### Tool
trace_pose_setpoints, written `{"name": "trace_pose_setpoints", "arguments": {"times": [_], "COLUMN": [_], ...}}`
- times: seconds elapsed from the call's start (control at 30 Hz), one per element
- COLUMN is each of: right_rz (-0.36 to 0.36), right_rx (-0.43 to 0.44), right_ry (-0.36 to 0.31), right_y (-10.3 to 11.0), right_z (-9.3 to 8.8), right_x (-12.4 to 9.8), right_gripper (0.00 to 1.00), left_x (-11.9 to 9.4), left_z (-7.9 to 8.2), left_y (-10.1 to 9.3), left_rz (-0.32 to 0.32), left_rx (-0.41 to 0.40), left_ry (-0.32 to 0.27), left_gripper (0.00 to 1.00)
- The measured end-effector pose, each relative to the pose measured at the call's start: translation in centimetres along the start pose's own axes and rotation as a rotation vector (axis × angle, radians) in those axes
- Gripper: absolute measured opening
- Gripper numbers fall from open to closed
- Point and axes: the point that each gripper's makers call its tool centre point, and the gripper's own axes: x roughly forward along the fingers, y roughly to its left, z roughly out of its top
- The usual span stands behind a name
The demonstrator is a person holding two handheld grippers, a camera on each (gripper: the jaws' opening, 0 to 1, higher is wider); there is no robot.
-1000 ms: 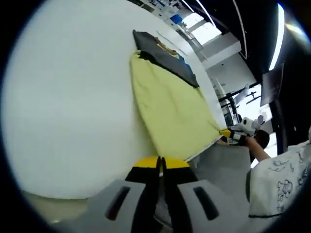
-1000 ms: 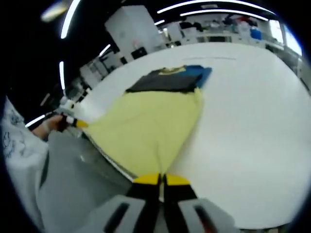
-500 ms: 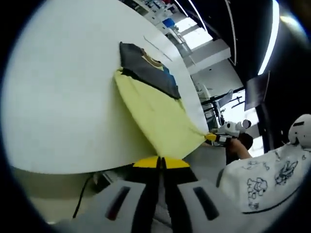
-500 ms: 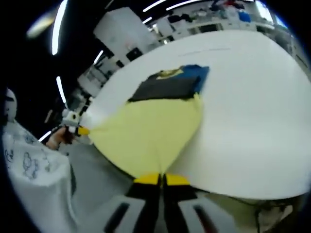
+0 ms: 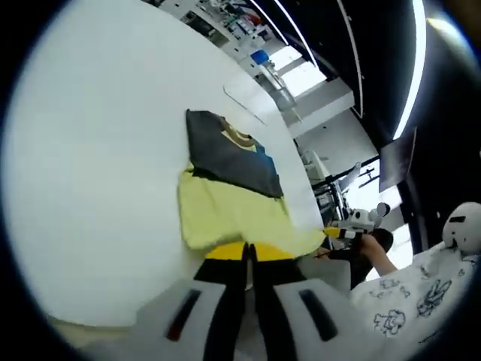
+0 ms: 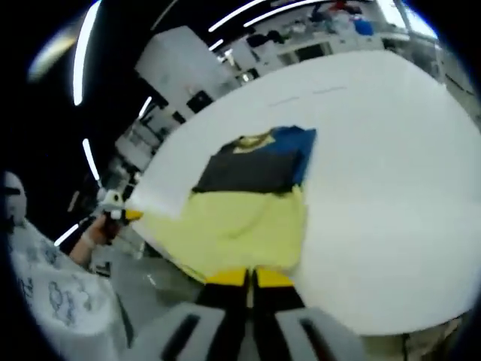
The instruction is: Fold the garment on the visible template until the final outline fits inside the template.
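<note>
A garment lies on the white table [image 5: 90,150], with a dark top part [image 5: 225,150], a blue sleeve [image 6: 297,143] and a yellow lower part [image 5: 225,214]. My left gripper [image 5: 248,252] is shut on one corner of the yellow hem, right at the table's near edge. My right gripper [image 6: 249,277] is shut on the other hem corner. The yellow part [image 6: 240,226] sags loosely between them. In the left gripper view the right gripper [image 5: 334,232] comes in from the right. The left gripper [image 6: 128,216] appears at the left of the right gripper view. Faint line marks [image 6: 301,95] cross the table beyond the collar.
A person in a white printed shirt [image 5: 406,316] stands at the near table edge, a hand [image 5: 372,248] on the right gripper. Shelves and benches [image 5: 240,15] and a white cabinet [image 6: 188,53] stand beyond the far edge. Wide bare tabletop [image 6: 391,165] lies beside the garment.
Both grippers have come forward from off the table's edge toward the dark top part, carrying the hem. The yellow part, taut before, is now shorter and slack.
</note>
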Motion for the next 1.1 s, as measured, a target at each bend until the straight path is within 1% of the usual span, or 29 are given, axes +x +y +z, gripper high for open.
{"name": "trace_pose_setpoints", "arguments": {"times": [0.03, 0.07, 0.1, 0.13, 0.17, 0.23, 0.27, 0.3, 0.33, 0.4, 0.43, 0.5, 0.53, 0.57, 0.7, 0.8, 0.83, 0.87, 0.9, 0.97, 1.03, 1.1], "right_rz": [0.004, 0.014, 0.023, 0.029, 0.042, 0.041, 0.033, 0.030, 0.033, 0.034, 0.032, 0.013, 0.005, -0.004, -0.012, -0.030, -0.039, -0.050, -0.056, -0.063, -0.070, -0.082], "right_rx": [0.034, 0.057, 0.092, 0.122, 0.152, 0.162, 0.154, 0.139, 0.128, 0.096, 0.094, 0.029, 0.005, -0.020, -0.031, -0.048, -0.067, -0.070, -0.068, -0.068, -0.099, -0.090], "right_ry": [-0.037, -0.063, -0.101, -0.123, -0.151, -0.183, -0.205, -0.221, -0.233, -0.266, -0.268, -0.291, -0.292, -0.294, -0.300, -0.320, -0.331, -0.332, -0.331, -0.330, -0.325, -0.320], "right_y": [0.2, 0.3, 0.3, 0.3, 0.3, 0.0, -0.1, -0.1, 0.1, 0.4, 0.5, 0.6, 0.7, 0.6, 0.1, -0.8, -1.2, -1.7, -2.1, -2.8, -3.5, -4.3], "right_z": [1.2, 2.0, 3.2, 4.1, 5.2, 6.7, 7.8, 8.7, 9.5, 11.7, 12.0, 13.7, 14.4, 14.9, 16.7, 17.8, 18.3, 18.6, 18.8, 19.2, 19.6, 19.9], "right_x": [0.3, 0.4, 0.7, 0.9, 1.1, 1.3, 1.4, 1.6, 1.7, 2.3, 2.4, 3.0, 3.4, 3.7, 5.3, 6.2, 6.5, 6.9, 7.2, 7.8, 8.5, 9.1], "right_gripper": [0.00, 0.00, 0.00, 0.00, 0.00, 0.00, 0.00, 0.00, 0.00, 0.00, 0.00, 0.00, 0.00, 0.00, 0.00, 0.00, 0.00, 0.00, 0.00, 0.00, 0.00, 0.00], "left_x": [0.3, 0.7, 0.9, 1.5, 1.9, 2.9, 3.2, 3.6, 4.0, 4.7, 5.0, 5.6, 5.8, 6.0, 7.3, 8.1, 8.4, 8.8, 9.1, 9.7, 10.2, 10.9], "left_z": [0.7, 1.6, 2.0, 2.6, 3.4, 4.5, 5.0, 5.8, 6.3, 7.8, 8.6, 10.1, 10.6, 11.3, 13.4, 15.2, 15.6, 16.3, 16.7, 17.1, 17.8, 18.0], "left_y": [0.1, 0.8, 1.7, 2.1, 2.2, 2.0, 2.0, 2.1, 2.0, 2.1, 2.1, 2.4, 2.4, 2.4, 1.7, 2.6, 2.7, 2.9, 3.2, 4.0, 4.9, 5.5], "left_rz": [-0.004, 0.021, 0.059, 0.070, 0.064, 0.050, 0.055, 0.059, 0.059, 0.070, 0.075, 0.083, 0.092, 0.098, 0.106, 0.112, 0.110, 0.090, 0.088, 0.104, 0.109, 0.119], "left_rx": [0.008, 0.023, 0.051, 0.075, 0.072, 0.112, 0.118, 0.147, 0.160, 0.192, 0.197, 0.250, 0.253, 0.262, 0.287, 0.282, 0.260, 0.239, 0.210, 0.201, 0.185, 0.158], "left_ry": [-0.008, -0.011, 0.004, 0.014, 0.010, 0.016, 0.018, 0.019, 0.018, 0.015, 0.011, 0.005, 0.004, -0.001, -0.037, -0.061, -0.079, -0.103, -0.112, -0.120, -0.136, -0.145], "left_gripper": [0.00, 0.00, 0.00, 0.00, 0.00, 0.00, 0.00, 0.00, 0.00, 0.00, 0.00, 0.00, 0.00, 0.00, 0.00, 0.00, 0.00, 0.00, 0.00, 0.00, 0.00, 0.00]}}
